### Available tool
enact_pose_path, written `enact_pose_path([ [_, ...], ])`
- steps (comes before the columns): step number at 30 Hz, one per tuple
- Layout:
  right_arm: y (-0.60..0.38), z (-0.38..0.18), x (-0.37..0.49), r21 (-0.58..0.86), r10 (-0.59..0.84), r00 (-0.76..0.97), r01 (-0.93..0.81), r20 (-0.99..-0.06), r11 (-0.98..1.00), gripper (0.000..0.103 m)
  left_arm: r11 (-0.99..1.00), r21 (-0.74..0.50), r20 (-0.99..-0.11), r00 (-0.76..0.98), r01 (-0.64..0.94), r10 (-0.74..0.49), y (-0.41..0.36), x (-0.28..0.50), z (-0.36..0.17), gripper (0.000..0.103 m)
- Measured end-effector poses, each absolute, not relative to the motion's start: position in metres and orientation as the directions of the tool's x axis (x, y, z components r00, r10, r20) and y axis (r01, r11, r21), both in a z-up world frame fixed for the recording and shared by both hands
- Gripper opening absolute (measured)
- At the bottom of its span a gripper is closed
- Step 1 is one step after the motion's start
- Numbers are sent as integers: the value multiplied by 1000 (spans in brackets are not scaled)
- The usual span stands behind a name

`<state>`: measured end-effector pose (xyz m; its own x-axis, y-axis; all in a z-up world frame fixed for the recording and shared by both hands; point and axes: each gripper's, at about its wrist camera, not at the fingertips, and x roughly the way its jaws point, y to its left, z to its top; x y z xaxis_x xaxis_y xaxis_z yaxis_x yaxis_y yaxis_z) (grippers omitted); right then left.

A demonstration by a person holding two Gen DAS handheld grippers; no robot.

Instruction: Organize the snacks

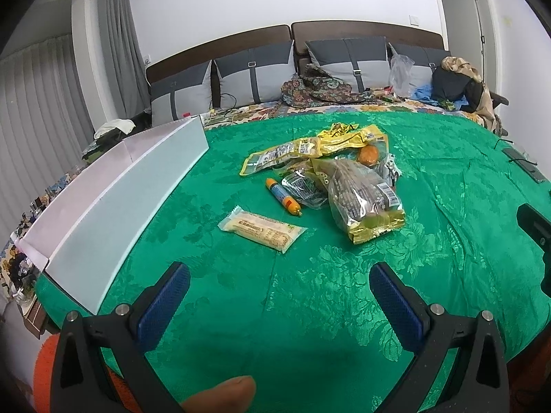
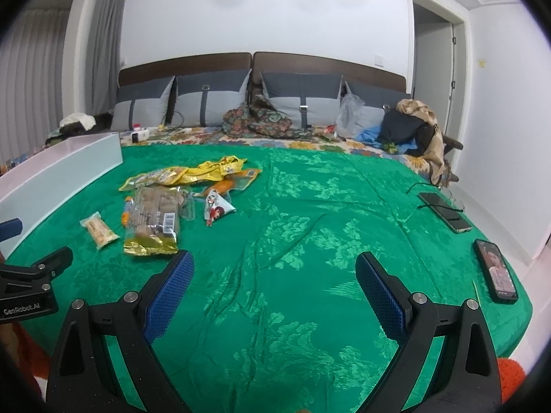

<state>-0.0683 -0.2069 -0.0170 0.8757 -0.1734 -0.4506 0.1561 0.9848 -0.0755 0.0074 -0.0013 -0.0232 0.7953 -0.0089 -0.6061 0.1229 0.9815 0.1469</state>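
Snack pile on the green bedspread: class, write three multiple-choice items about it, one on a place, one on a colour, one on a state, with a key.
1. Where is the white box relative to the snacks?
A. To their left
B. To their right
C. On top of them

2. What colour are the claw pads?
A. Red
B. Blue
C. Yellow

3. What is the state of the left claw?
A. Shut on the granola bar
B. Shut on nothing
C. Open, holding nothing

Key: 1 A, the box lies left of the pile in both views. 2 B, the pads show blue. 3 C, the fingers stand apart with only bedspread between; the granola bar lies ahead, untouched.
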Motion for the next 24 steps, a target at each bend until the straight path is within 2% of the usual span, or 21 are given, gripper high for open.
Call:
enact_pose_path([
  [18,-202,-21,-66,-47,-119,885,109,-451,993,97,984,144,-615,788,105,6,6,10,-27,103],
  [24,-198,-16,-77,-93,-123,888,91,-444,992,97,980,169,-616,787,108,20,5,9,-34,103],
])
